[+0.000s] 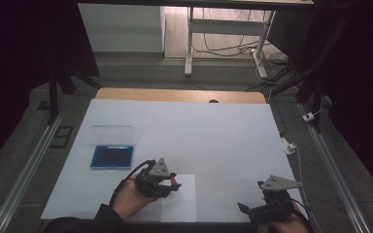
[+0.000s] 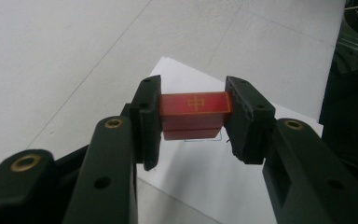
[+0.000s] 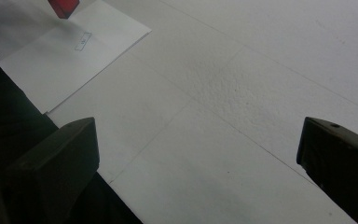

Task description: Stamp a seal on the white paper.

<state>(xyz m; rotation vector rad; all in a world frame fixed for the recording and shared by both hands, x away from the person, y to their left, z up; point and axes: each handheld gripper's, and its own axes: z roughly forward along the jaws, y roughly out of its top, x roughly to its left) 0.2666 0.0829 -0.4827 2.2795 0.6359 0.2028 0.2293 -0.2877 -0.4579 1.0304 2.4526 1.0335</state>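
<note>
A small red block (image 2: 195,114) with a gold mark on its top face sits between the jaws of my left gripper (image 2: 193,119), which is shut on it. It hangs just over a white sheet of paper (image 2: 242,182) with a small printed box. From above, that gripper (image 1: 171,184) is at the table's front centre, over the paper (image 1: 182,204), with the red block (image 1: 175,182) at its tip. My right gripper (image 1: 252,208) rests at the front right, its jaws spread wide over bare table. The red block (image 3: 63,6) and the paper (image 3: 70,56) appear at the top left of the right gripper view.
A blue flat case (image 1: 111,157) lies at the left of the white table (image 1: 213,136), with its clear lid (image 1: 112,134) just behind it. A white connector and cable (image 1: 289,147) sit at the right edge. Metal rails run along both sides.
</note>
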